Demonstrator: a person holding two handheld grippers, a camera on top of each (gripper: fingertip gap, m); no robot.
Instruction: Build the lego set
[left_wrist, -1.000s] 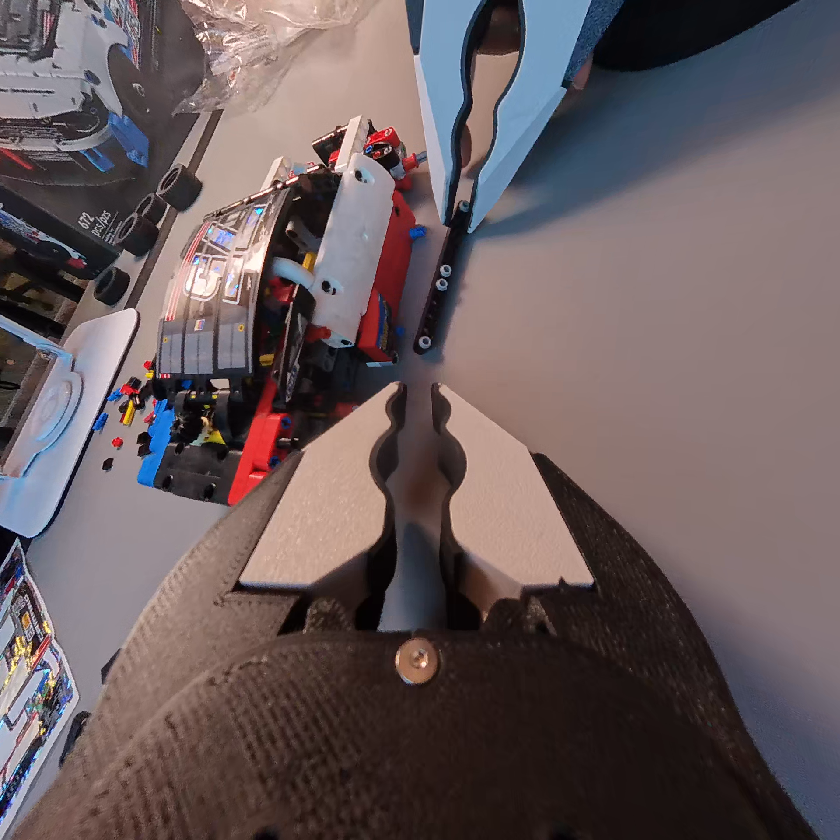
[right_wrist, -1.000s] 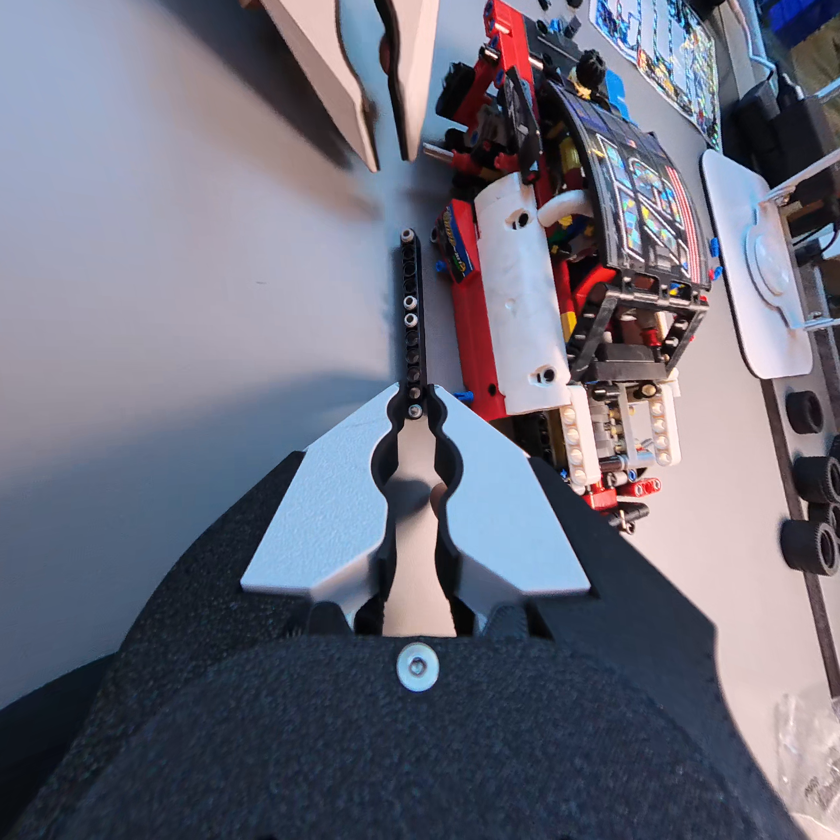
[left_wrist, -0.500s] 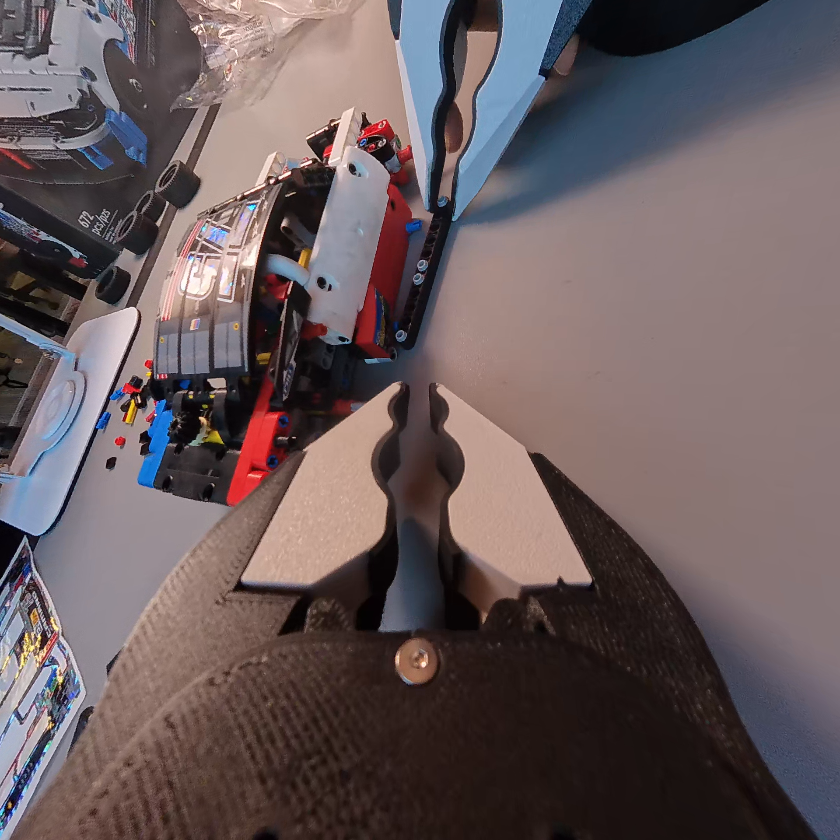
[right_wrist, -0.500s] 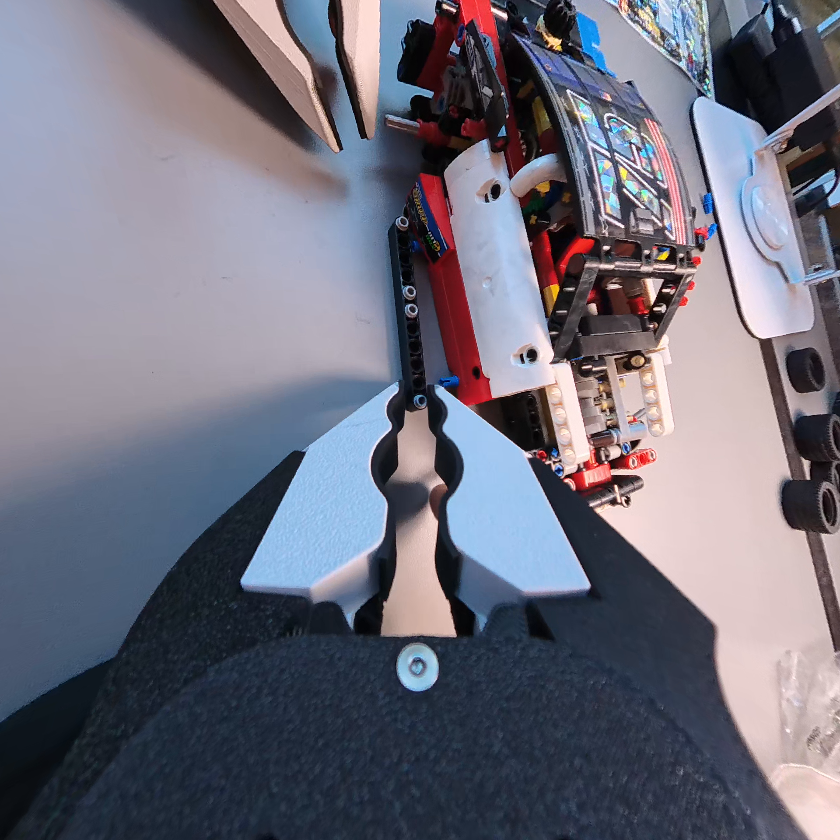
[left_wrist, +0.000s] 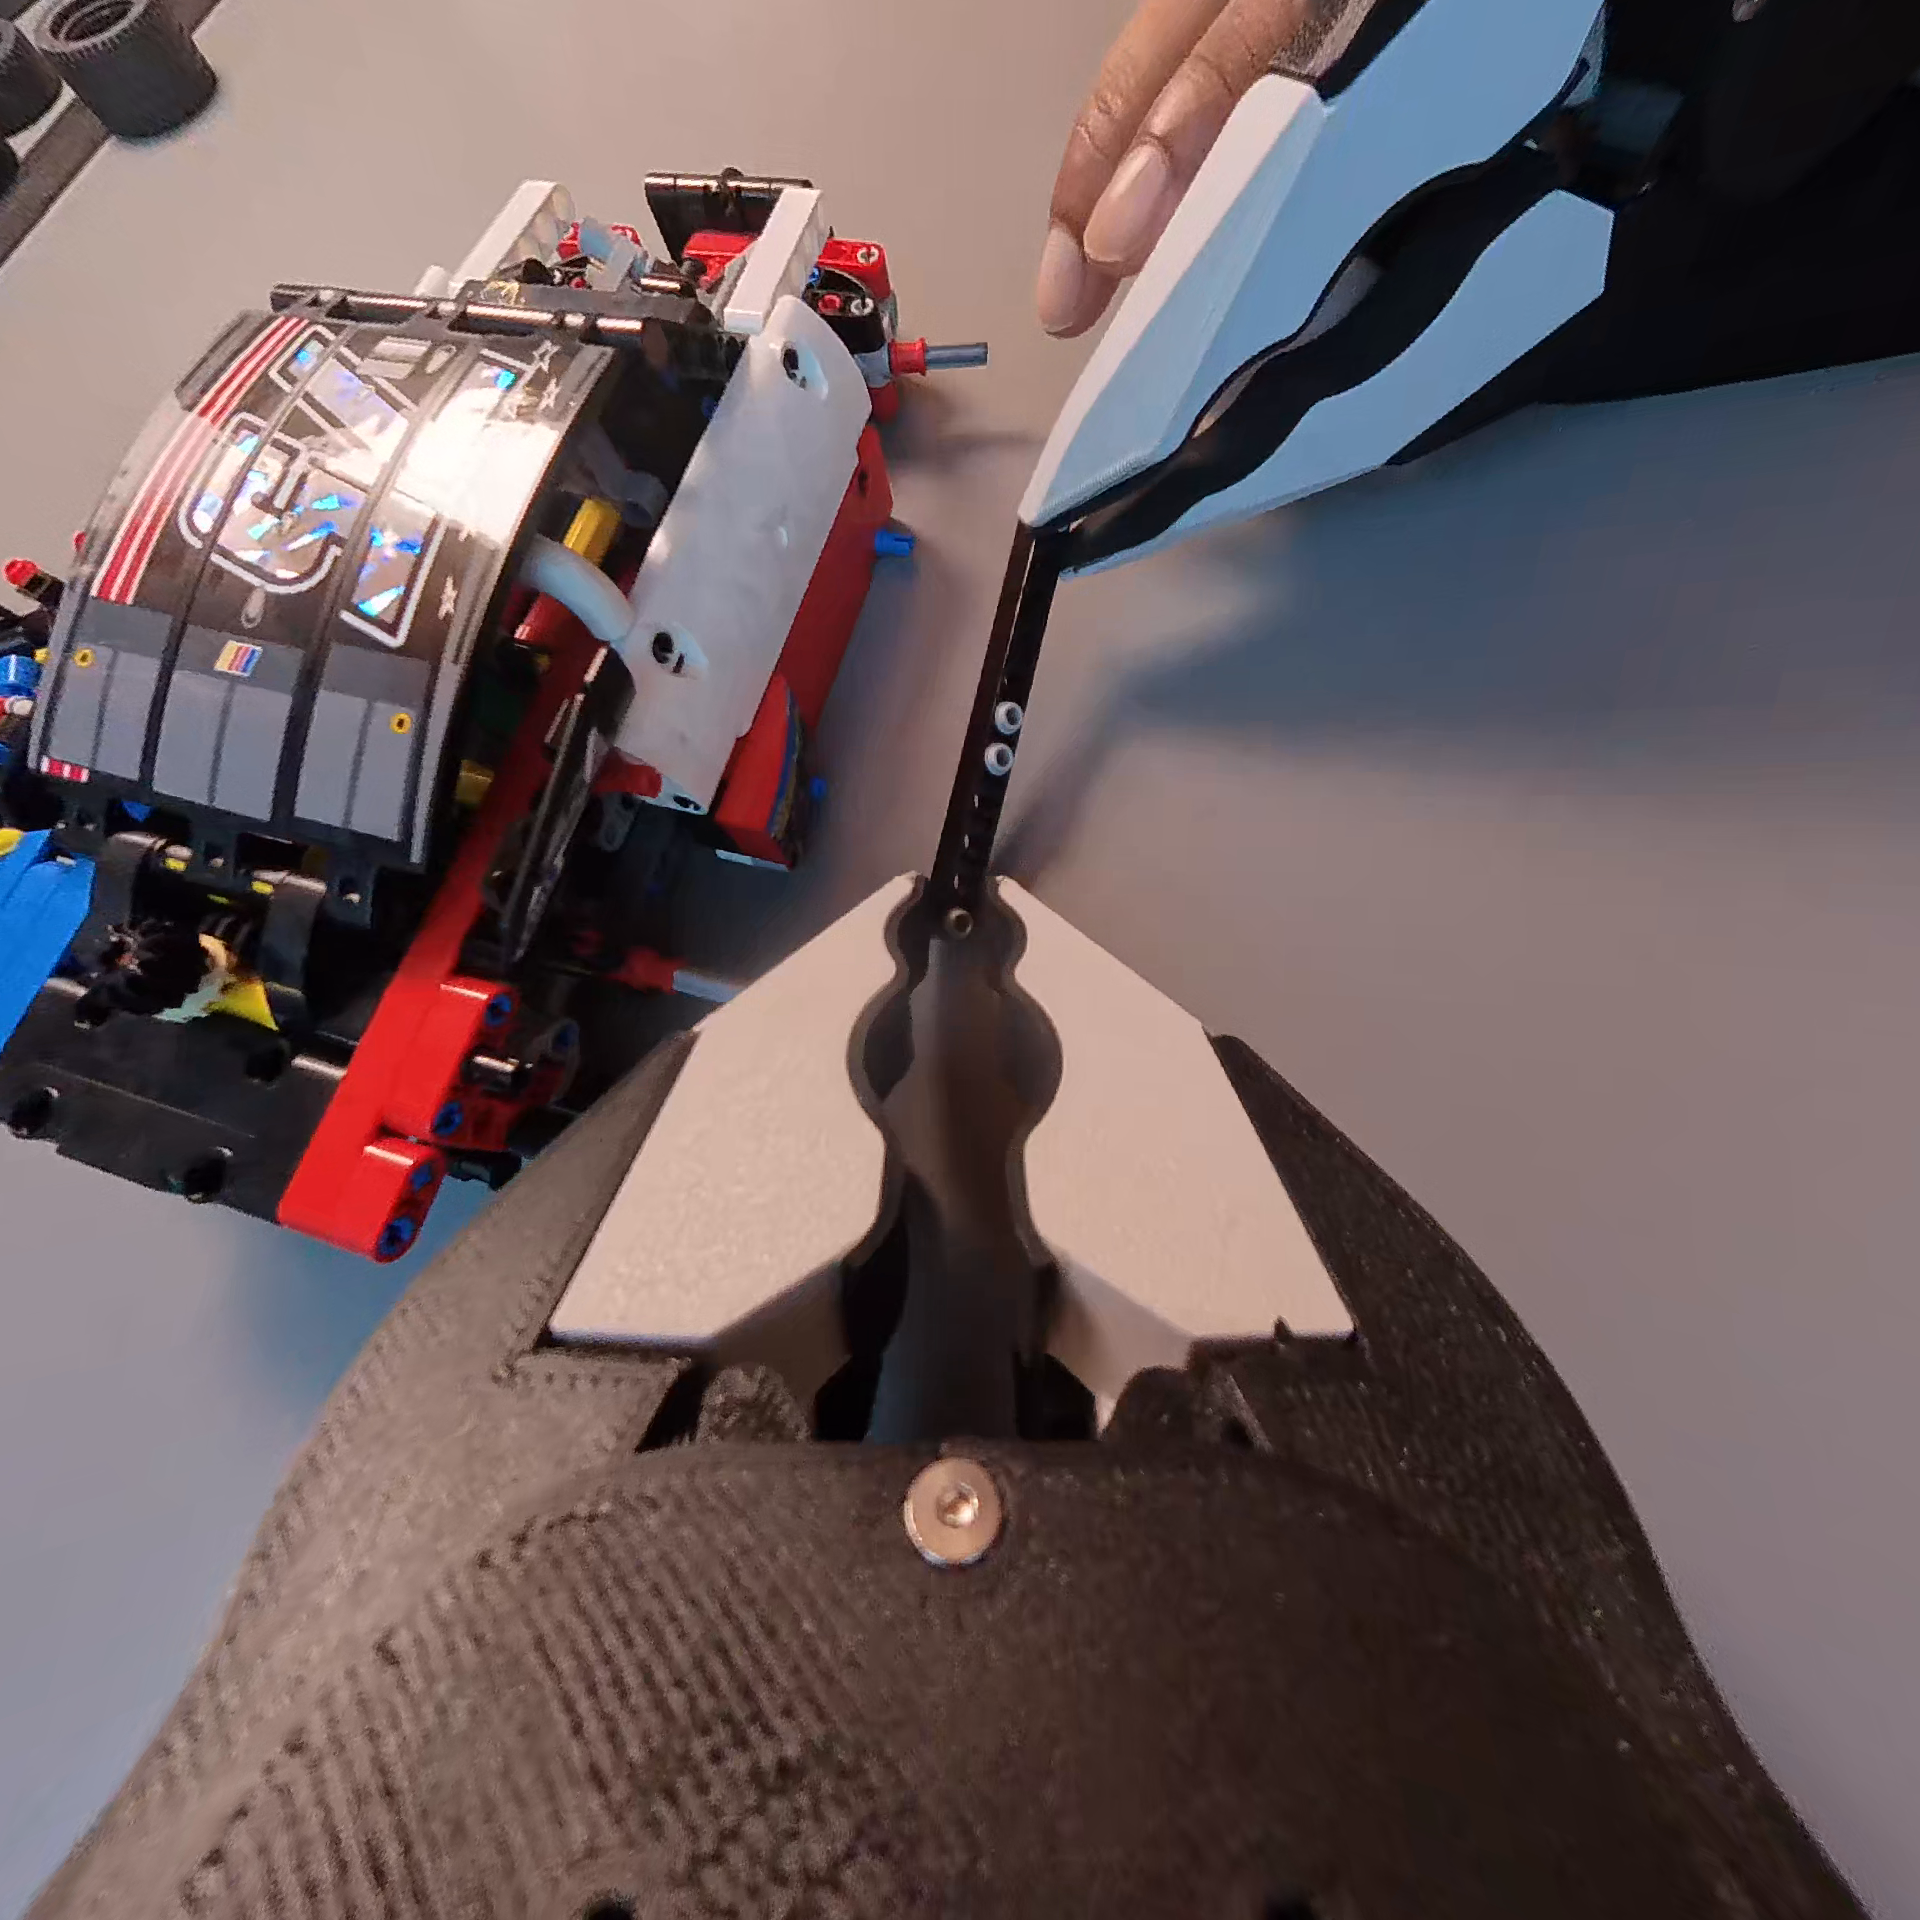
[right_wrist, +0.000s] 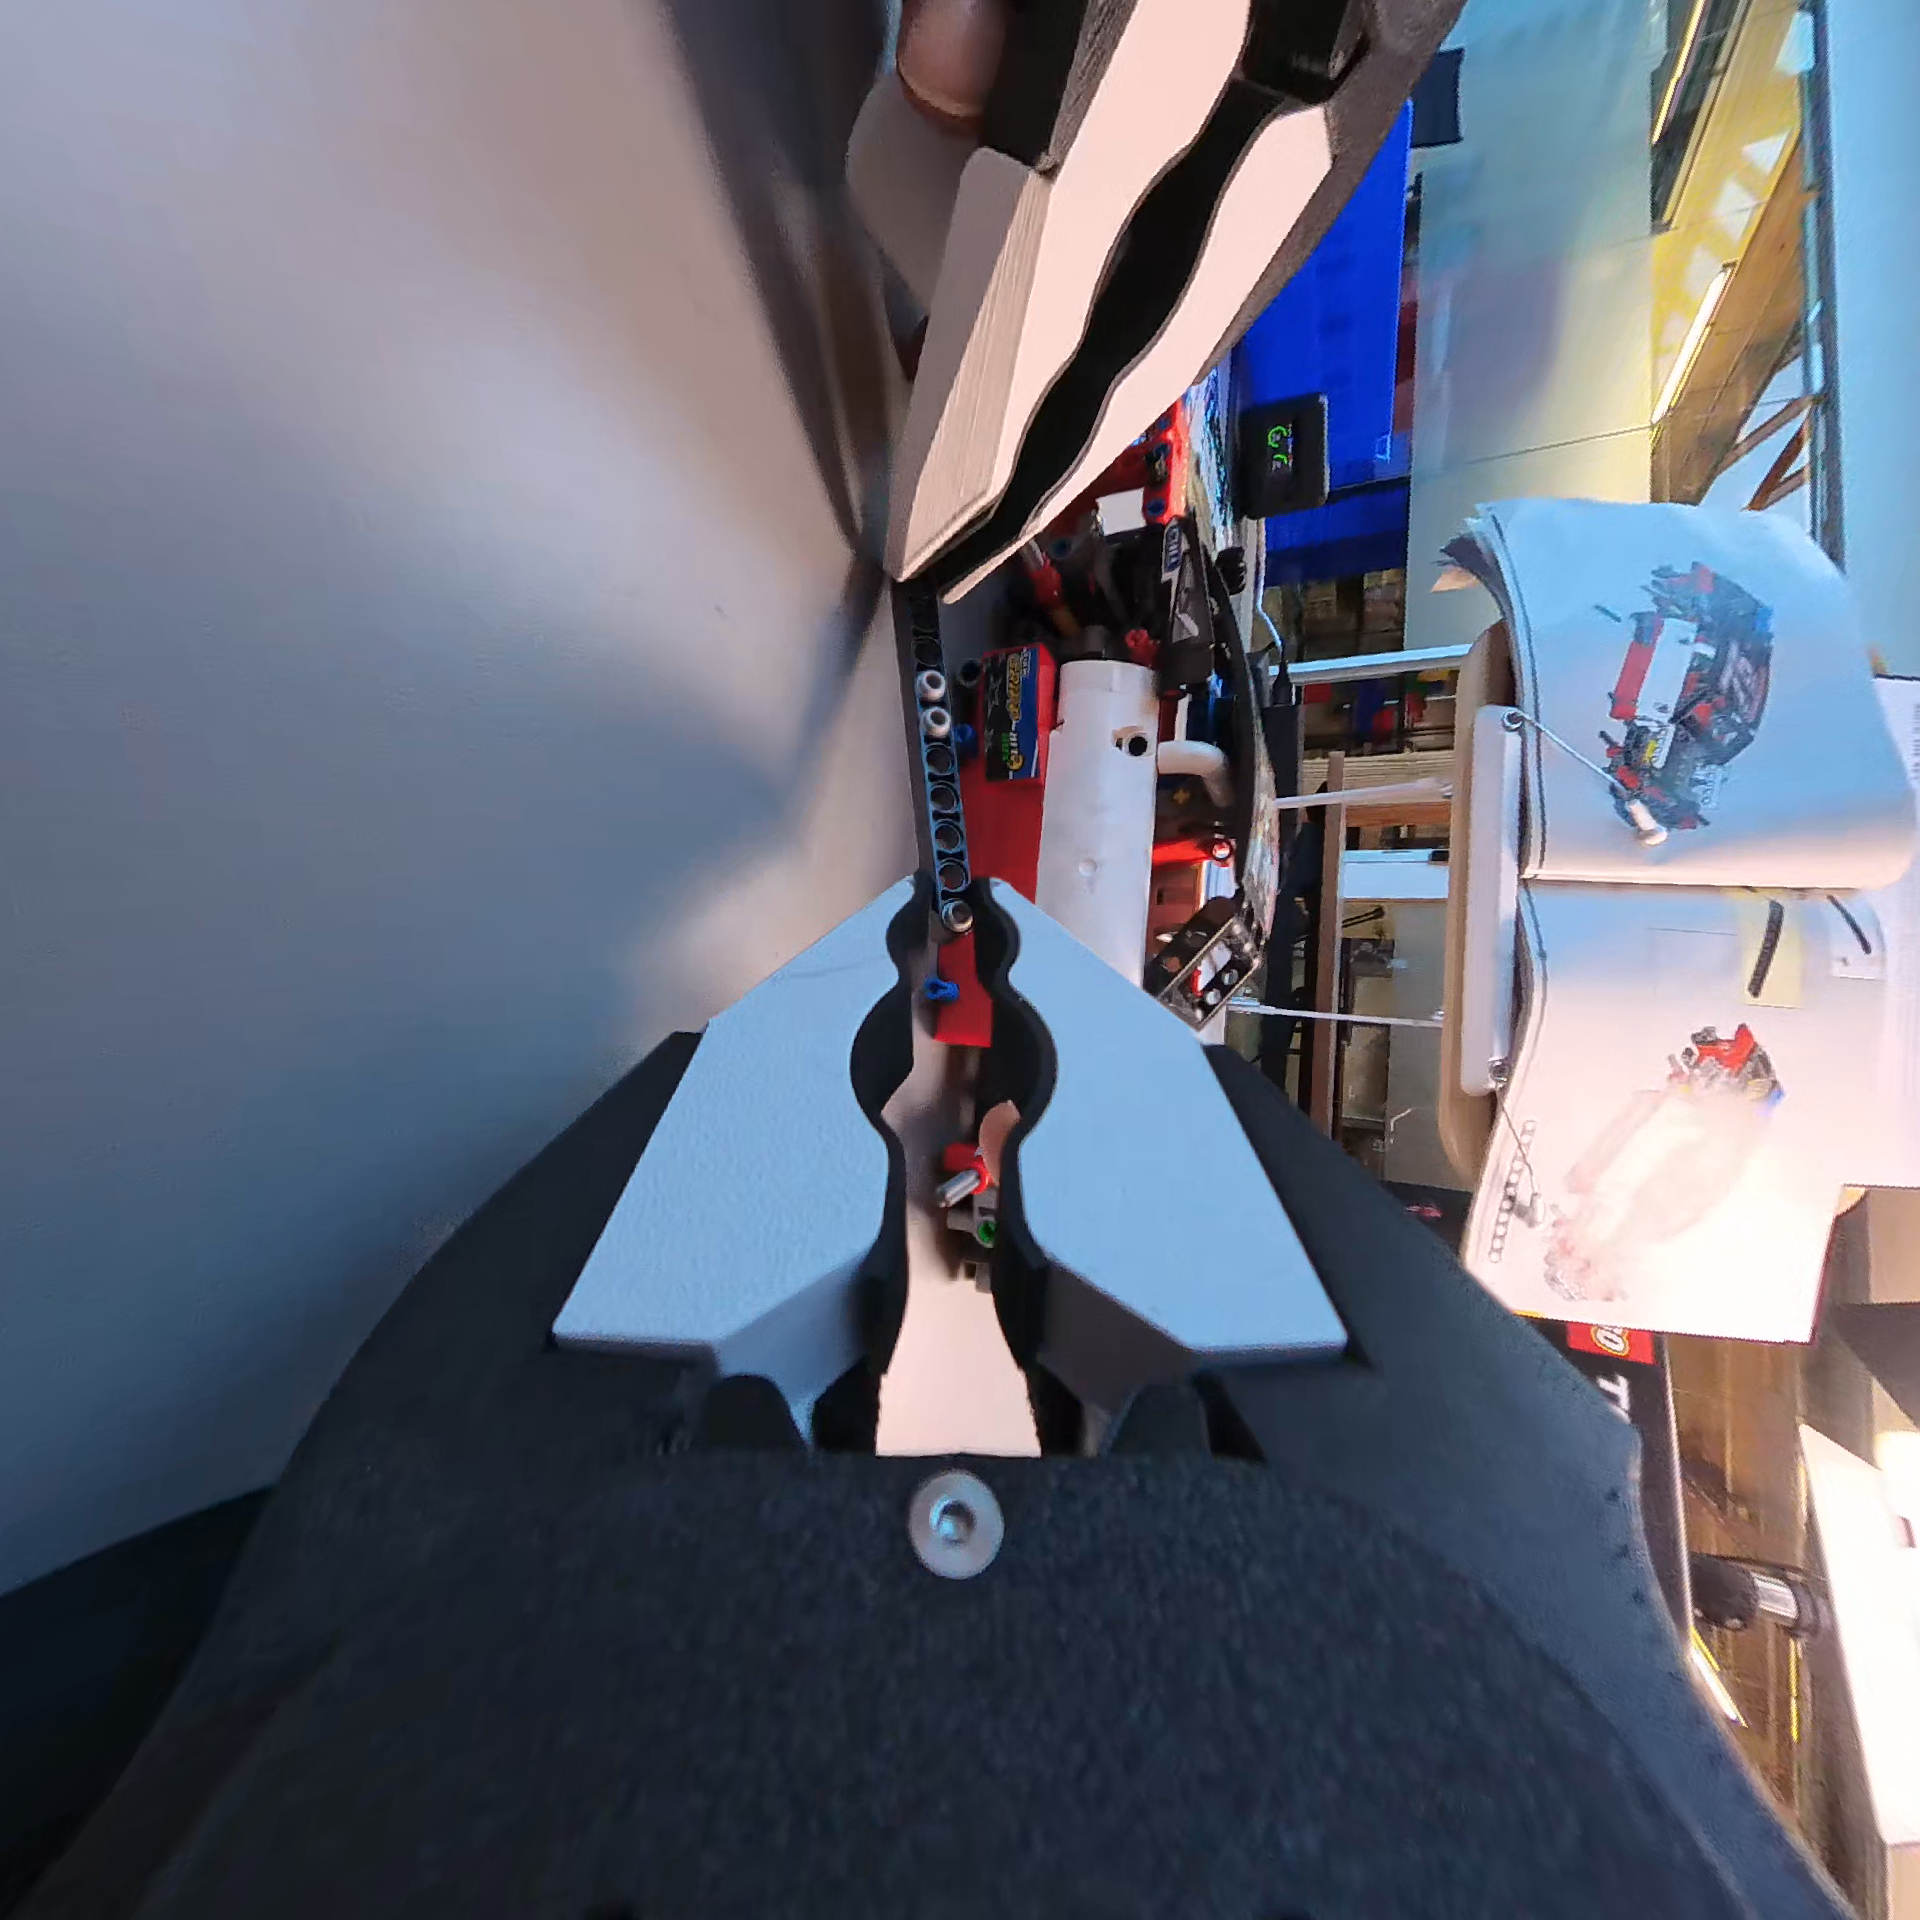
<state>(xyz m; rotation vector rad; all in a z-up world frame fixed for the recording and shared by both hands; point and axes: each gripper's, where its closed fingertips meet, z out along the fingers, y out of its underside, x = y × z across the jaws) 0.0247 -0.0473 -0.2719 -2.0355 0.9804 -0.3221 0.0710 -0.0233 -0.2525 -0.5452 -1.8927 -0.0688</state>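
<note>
The red, white and black brick-built car body (left_wrist: 447, 665), left of frame, stood largely assembled, wheels unfitted, while the left gripper (left_wrist: 956, 902) and right gripper (right_wrist: 954, 902) each pinched one end of the long black perforated plastic beam (left_wrist: 1003, 717), unattached.

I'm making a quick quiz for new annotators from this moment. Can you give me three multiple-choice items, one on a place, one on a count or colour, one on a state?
1. Where is the black beam relative to the car model?
A. on its roof
B. beside its red and white side, apart from it
C. under it

2. How many light grey pins sit side by side in the beam's holes?
A. two
B. five
C. none

3. How is the beam held?
A. lying loose on the table
B. by one gripper only
C. one end in the left gripper, the other in the right gripper

Answers: 1 B, table shows between beam and car in the left wrist view. 2 A, two pale rings sit mid-beam. 3 C, each end sits between a gripper's fingertips.
</note>
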